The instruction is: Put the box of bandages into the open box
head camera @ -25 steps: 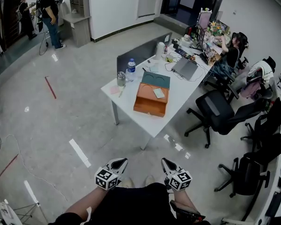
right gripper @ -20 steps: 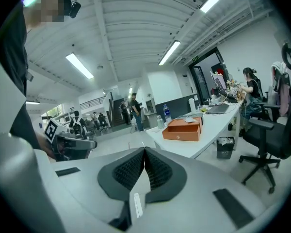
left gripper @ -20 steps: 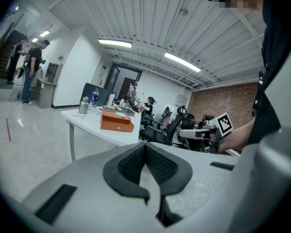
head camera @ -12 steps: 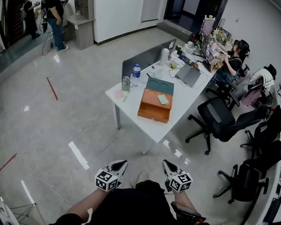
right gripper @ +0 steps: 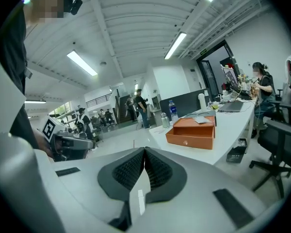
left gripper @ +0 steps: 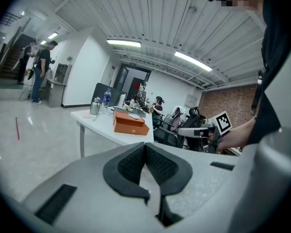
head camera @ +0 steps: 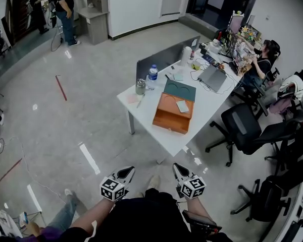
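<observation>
Both closed: left gripper (head camera: 130,170), right gripper (head camera: 177,167) | open box (head camera: 174,116) near table (head camera: 141,104) edge

A white table (head camera: 144,110) is standing on the shiny grey floor (head camera: 81,110). An orange box (head camera: 172,116) is sitting in the middle of it. A water bottle (head camera: 152,76) and a small jar (head camera: 140,86) are standing side by side near one edge. A laptop (head camera: 212,77) is lying at the far end.

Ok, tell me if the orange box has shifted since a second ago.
No. The orange box keeps its spot on the white table, same gap from the water bottle; only the view shifted.
</observation>
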